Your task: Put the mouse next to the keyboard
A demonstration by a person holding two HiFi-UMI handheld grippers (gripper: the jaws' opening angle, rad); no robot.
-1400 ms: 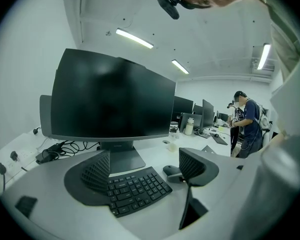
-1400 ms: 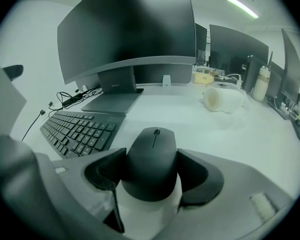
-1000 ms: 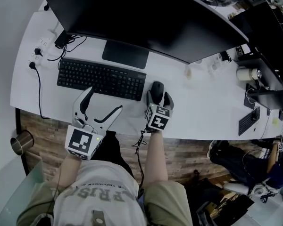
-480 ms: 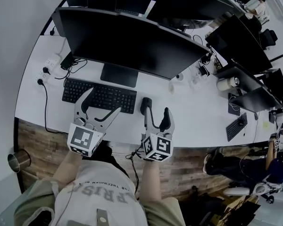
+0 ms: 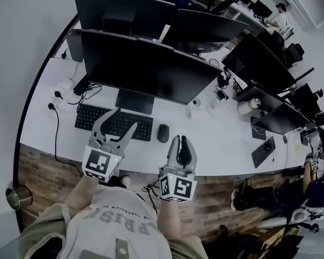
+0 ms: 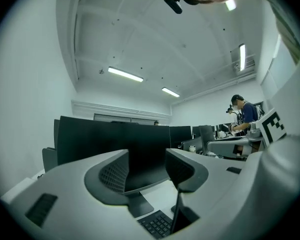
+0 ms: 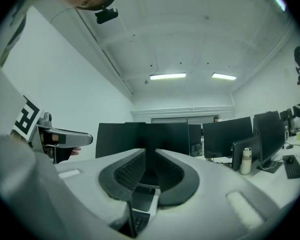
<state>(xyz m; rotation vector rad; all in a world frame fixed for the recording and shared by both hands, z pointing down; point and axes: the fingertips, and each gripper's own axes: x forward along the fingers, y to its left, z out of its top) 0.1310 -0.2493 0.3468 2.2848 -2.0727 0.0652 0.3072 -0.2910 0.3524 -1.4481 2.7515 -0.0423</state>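
Head view: a white bench (image 5: 216, 139) carries a black keyboard (image 5: 92, 117) under a wide monitor (image 5: 140, 69). The mouse (image 5: 162, 133) lies on the bench at 3 o'clock of the keyboard, just beside it, with nothing touching it. The left hand-held gripper (image 5: 124, 121) overlaps the keyboard's right half. The right hand-held gripper (image 5: 181, 141) is at 5 o'clock of the mouse, apart from it.

Left gripper view: the left hand-held gripper (image 6: 147, 170) has just been closing. Its jaws stand apart with nothing between them.

Right gripper view: the right hand-held gripper (image 7: 147, 173) has just been closing. Its jaws are nearly together, with a narrow empty slit left.
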